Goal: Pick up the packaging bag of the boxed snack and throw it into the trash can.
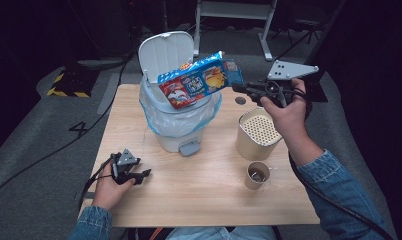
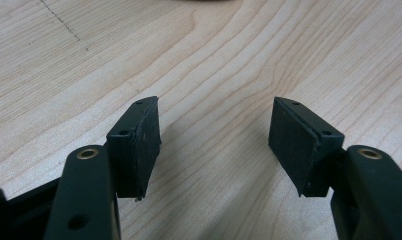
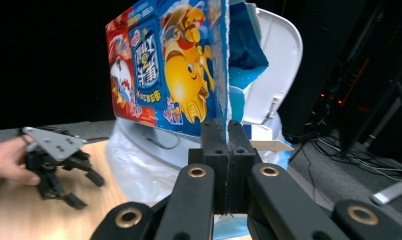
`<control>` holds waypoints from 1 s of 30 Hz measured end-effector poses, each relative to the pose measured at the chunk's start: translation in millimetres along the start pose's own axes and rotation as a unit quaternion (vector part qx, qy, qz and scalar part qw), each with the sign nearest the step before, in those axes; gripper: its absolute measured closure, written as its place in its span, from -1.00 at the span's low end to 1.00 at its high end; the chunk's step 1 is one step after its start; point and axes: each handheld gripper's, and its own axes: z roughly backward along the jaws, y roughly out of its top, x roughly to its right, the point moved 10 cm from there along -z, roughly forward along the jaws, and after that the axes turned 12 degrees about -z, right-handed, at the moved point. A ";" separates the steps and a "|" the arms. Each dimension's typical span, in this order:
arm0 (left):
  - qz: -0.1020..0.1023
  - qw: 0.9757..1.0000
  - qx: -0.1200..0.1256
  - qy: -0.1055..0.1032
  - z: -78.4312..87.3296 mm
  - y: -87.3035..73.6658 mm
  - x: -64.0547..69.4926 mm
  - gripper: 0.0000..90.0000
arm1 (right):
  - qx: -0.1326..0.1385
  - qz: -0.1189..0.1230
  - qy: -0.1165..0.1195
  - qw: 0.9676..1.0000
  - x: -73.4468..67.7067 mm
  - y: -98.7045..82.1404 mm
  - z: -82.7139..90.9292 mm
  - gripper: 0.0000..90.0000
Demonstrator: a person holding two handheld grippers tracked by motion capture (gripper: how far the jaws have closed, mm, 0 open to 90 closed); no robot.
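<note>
A blue and red snack box with cartoon prints hangs tilted over the open white bin. My right gripper is shut on the box's right end flap; in the right gripper view the box rises just above the closed jaws. The bin has a clear bag liner and its lid stands up behind. My left gripper rests on the table near the front left, open, with bare wood between its jaws.
A tan cylinder with a perforated top stands right of the bin. A small paper cup sits in front of it. A foot pedal juts from the bin's base. Cables trail off both sides of the table.
</note>
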 end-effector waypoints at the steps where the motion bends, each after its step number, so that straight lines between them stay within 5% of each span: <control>1: 0.000 1.000 0.000 0.000 0.0 0.0 0.0 -0.16 | -0.002 0.002 -0.005 1.000 2.9 -0.3 -2.5 1.00; 14: 0.000 1.000 0.000 0.000 0.0 0.0 0.1 -0.16 | 0.002 -0.016 -0.031 0.999 22.7 -1.7 -17.2 1.00; 30: -0.001 1.000 -0.001 0.000 0.0 -0.1 0.1 -0.16 | -0.005 -0.005 -0.057 0.998 33.2 -3.1 -22.2 1.00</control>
